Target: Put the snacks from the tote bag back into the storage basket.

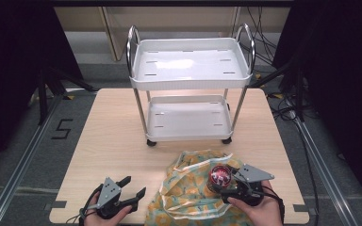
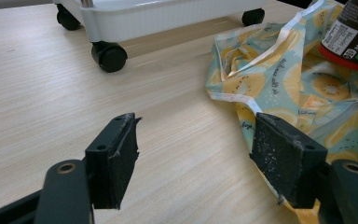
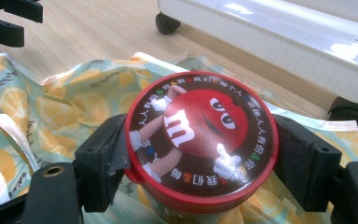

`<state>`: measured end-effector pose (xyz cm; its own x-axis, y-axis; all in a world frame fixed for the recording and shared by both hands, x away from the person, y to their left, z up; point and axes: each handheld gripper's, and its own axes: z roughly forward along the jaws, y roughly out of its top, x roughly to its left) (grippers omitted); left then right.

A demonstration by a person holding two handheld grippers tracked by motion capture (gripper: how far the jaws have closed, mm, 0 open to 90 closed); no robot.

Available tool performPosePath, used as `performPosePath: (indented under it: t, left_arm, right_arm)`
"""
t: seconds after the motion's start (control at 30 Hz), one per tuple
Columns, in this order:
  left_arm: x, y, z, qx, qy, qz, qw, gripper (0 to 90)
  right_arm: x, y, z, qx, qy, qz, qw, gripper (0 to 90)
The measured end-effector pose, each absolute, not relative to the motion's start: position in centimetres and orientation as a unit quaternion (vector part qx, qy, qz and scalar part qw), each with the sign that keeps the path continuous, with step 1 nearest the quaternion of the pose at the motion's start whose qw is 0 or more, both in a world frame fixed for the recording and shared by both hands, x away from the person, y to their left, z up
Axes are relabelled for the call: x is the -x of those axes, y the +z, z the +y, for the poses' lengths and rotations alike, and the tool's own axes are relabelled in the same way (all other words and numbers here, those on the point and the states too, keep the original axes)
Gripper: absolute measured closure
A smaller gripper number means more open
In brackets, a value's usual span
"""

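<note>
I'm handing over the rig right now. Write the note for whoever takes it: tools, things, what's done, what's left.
Right tool: shut on the candy jar, jaws at its red lid, over the lemon-print bag.
Left tool: open, holding nothing, on the table beside the bag's left edge.
White cart: both shelves bare.
Done: jar gripped.
Left, most likely: move the jar onto a cart shelf.

Open tabletop [image 1: 118,141] before cart [image 1: 188,101]
</note>
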<state>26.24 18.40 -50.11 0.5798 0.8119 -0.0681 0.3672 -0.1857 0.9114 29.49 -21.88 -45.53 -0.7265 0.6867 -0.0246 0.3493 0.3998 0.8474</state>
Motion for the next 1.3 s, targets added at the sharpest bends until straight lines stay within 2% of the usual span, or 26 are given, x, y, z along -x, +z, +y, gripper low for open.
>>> performPosePath:
  t: [0.87,1.07,1.2,1.3]
  left_arm:
    - [-26.2,-50.1,18.4,-0.735,0.227,0.403,0.496,30.7]
    - [-26.3,-50.1,18.3,-0.732,0.226,0.401,0.502,30.7]
    - [-26.2,-50.1,18.3,-0.734,0.225,0.405,0.497,30.7]
    - [-26.2,-50.1,18.3,-0.733,0.225,0.402,0.500,30.7]
  right_arm:
    - [-29.7,-44.0,-21.9,-0.325,0.452,0.808,0.194,26.0]
    - [-30.3,-43.4,-21.7,-0.315,0.453,0.806,0.213,26.0]
    - [-30.4,-43.2,-21.6,-0.326,0.453,0.806,0.198,26.0]
    - [-30.4,-43.0,-21.6,-0.331,0.453,0.802,0.205,26.0]
